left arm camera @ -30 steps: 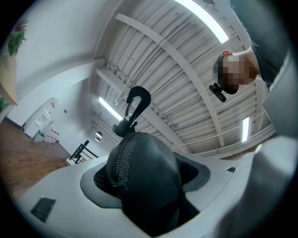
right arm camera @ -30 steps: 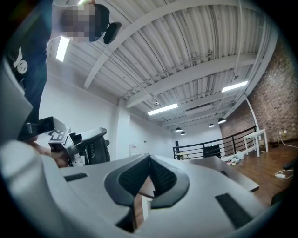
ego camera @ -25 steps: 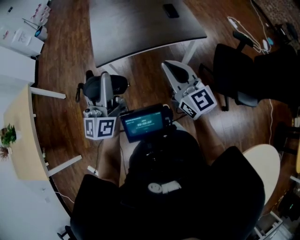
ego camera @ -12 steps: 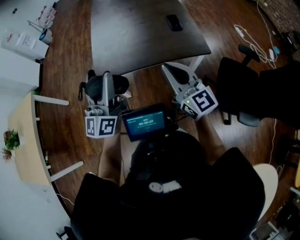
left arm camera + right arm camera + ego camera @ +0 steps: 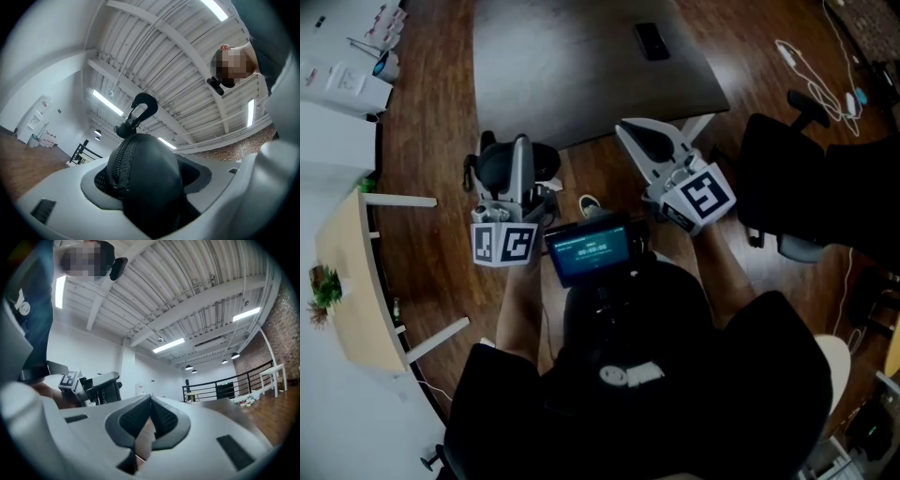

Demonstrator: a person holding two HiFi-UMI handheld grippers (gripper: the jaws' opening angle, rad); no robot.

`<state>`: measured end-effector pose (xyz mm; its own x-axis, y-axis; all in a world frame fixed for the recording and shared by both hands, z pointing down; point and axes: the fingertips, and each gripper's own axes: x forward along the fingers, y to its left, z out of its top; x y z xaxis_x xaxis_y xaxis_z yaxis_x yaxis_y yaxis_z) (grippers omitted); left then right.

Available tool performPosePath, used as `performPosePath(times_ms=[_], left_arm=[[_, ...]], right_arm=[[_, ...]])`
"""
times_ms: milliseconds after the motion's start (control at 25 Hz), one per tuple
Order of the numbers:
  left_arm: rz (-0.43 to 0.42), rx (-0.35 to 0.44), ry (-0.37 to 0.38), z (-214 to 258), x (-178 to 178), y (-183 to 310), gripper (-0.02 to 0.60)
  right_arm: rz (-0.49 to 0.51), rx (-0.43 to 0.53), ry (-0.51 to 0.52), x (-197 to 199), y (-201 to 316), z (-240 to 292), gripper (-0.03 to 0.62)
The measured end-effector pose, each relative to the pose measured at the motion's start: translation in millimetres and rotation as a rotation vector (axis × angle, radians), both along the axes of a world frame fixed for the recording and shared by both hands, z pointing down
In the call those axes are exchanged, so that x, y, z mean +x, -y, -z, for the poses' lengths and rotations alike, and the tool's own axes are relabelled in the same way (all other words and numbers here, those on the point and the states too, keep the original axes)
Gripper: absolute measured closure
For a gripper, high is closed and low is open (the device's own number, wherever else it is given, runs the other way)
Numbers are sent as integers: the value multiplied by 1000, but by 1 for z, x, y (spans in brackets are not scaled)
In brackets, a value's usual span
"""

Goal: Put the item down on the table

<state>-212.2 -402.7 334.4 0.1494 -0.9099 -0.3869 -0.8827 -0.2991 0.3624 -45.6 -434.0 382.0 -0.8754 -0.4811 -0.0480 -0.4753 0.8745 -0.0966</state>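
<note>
A black zippered case [image 5: 499,167] with a carabiner loop [image 5: 141,108] sits between the jaws of my left gripper [image 5: 516,161], which is shut on it. It hangs over the wooden floor, short of the near edge of the dark table [image 5: 581,84]. In the left gripper view the black zippered case [image 5: 146,180] fills the gap between the grey pads. My right gripper [image 5: 643,141] is held beside it near the table's white leg. In the right gripper view my right gripper [image 5: 150,414] is shut, its pads meeting at the tips with nothing between them.
A small black flat object [image 5: 652,40] lies on the table's far part. A black office chair [image 5: 797,187] stands at the right. A pale wooden table [image 5: 352,281] with a small plant is at the left. A shoe [image 5: 591,204] shows on the floor between the grippers.
The head view has drifted toward the dark table, so more of its top shows. Both grippers sit slightly higher in the picture, and a shoe has come into sight.
</note>
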Motion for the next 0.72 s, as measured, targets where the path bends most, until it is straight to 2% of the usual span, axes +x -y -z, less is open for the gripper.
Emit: performPosePath(times_ms=[200,280,360,520,640,720], left_arm=[[-45,-54,9,-23,-10,52,252],[-61,-96,52,-36,-15,77,252],[-91,-145,132,-51,-15,106,252],[-195,-284,391,-89,-8,176,252],[-293,-360,648,-129,6,234,252],[-377,-404,836,-159,23,246,252]], right_arm=[[-23,-24,-18,-14,39,-12,592],[-44,-34,-30,-22,58,-14,592],[-68,-46,-47,-28,82,-17,592],[-96,-68,-63,-42,136,-23,592],[-114,-88,-61,-46,181,-33,592],[-128,-95,-66,-42,187,-37,592]])
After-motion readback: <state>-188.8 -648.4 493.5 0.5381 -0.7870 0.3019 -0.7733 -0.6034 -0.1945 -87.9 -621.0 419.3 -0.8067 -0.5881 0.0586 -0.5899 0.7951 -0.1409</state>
